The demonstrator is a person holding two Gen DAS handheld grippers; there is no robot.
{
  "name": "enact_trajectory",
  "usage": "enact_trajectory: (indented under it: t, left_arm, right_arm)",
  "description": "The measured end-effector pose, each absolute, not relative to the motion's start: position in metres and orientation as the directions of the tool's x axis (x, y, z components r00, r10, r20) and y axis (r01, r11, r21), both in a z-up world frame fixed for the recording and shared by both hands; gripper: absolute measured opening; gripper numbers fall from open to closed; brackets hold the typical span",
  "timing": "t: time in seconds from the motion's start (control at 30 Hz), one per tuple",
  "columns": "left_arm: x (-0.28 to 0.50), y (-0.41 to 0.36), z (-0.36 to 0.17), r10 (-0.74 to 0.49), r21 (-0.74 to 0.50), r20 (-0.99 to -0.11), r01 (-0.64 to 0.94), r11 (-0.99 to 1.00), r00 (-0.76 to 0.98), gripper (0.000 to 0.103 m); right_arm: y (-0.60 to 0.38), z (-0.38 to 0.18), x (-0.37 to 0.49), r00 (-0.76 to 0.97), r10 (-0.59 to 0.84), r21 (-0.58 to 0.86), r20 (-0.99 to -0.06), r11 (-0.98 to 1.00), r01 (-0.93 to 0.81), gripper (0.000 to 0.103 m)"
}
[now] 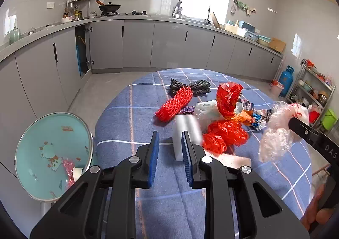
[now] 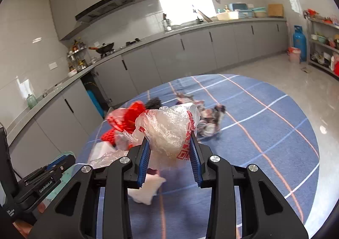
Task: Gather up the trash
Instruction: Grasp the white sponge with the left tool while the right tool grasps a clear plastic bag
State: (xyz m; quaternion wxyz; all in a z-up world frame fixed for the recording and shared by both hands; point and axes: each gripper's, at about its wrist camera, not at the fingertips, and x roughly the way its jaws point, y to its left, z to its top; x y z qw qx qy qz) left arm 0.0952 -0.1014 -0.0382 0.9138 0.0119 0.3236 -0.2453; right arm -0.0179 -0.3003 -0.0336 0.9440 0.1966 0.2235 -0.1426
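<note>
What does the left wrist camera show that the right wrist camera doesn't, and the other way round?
Left wrist only: the inside of the teal basin, with scraps in it, and the green bucket. Right wrist only: both pads of the right claw shut on the clear plastic bag. Both: that bag, the red foam net, the blue checked tablecloth, the gas cylinder.
</note>
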Motion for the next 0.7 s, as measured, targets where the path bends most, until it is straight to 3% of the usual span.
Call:
enact_trajectory:
  t: [0.07,0.3,0.6,0.67,0.7]
  left_arm:
    - [0.096,-0.098,-0.038,-0.429,-0.134,-0.602,0.445,0.885,0.673,0.024]
    - [0.105,-0.115,-0.047,-0.399,-0.106,-0.625,0.433,0.895,0.671,0.063]
    - [0.127,-0.168,-0.070,-0.374,-0.051,-0.678,0.467,0.883,0.632,0.060]
    - [0.133,-0.173,-0.080,-0.366,-0.048,-0.699,0.471,0.881,0.614,0.039]
    - [0.135,-0.174,-0.084,-0.360,-0.044,-0.705,0.469,0.882,0.611,0.035]
  right_arm:
    - [-0.295,-0.032,-0.016,0.860,-0.181,0.299,-0.476,0.887,0.352,0.036]
    - [-0.292,-0.032,-0.020,0.851,-0.224,0.252,-0.476,0.892,0.376,0.036]
    - [-0.318,-0.048,-0.025,0.820,-0.252,0.282,-0.514,0.853,0.438,0.037]
    - [-0.319,-0.050,-0.025,0.817,-0.252,0.277,-0.518,0.855,0.439,0.037]
    - [-0.319,-0.050,-0.024,0.817,-0.251,0.275,-0.519,0.856,0.438,0.037]
